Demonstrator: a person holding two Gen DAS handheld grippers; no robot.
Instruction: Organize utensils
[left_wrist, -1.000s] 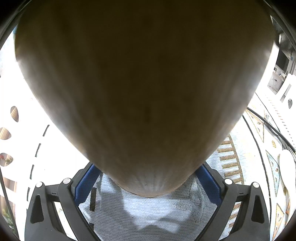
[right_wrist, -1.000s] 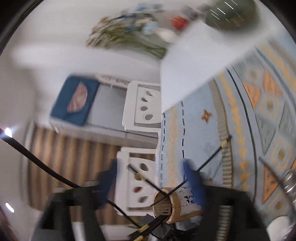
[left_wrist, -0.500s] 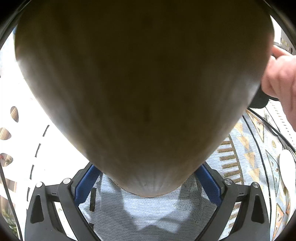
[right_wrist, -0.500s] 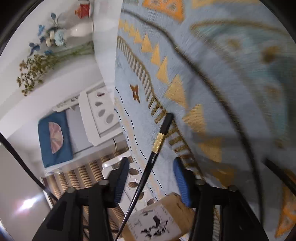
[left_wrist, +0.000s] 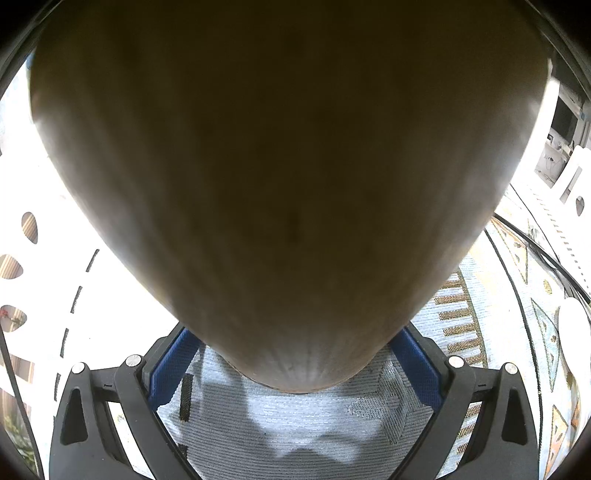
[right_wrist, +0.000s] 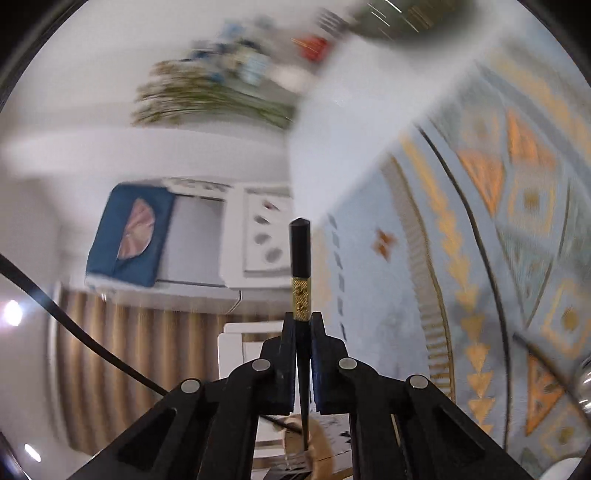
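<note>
A brown wooden utensil holder (left_wrist: 288, 184) fills most of the left wrist view. My left gripper (left_wrist: 295, 369) is shut on it, with the blue pads (left_wrist: 170, 373) against its sides just above the tablecloth. In the right wrist view my right gripper (right_wrist: 303, 317) has its jaws closing tight on a black chopstick (right_wrist: 300, 251) with a gold band. The pads press on the stick, and its thick end points away from me. Its thin end reaches down toward the holder's rim (right_wrist: 317, 446), where another dark stick (right_wrist: 280, 424) shows.
A light blue tablecloth (right_wrist: 480, 258) with orange and gold triangles covers the table. Past its edge stand white chairs (right_wrist: 258, 236), one with a blue cushion (right_wrist: 129, 236). A black cable (right_wrist: 74, 332) crosses at left. A shiny rounded thing (right_wrist: 585, 384) sits at the right edge.
The right jaws went from wide apart to shut on the chopstick, and that view swung over the table and back. A hand seen beside the holder is gone. The left gripper stayed put.
</note>
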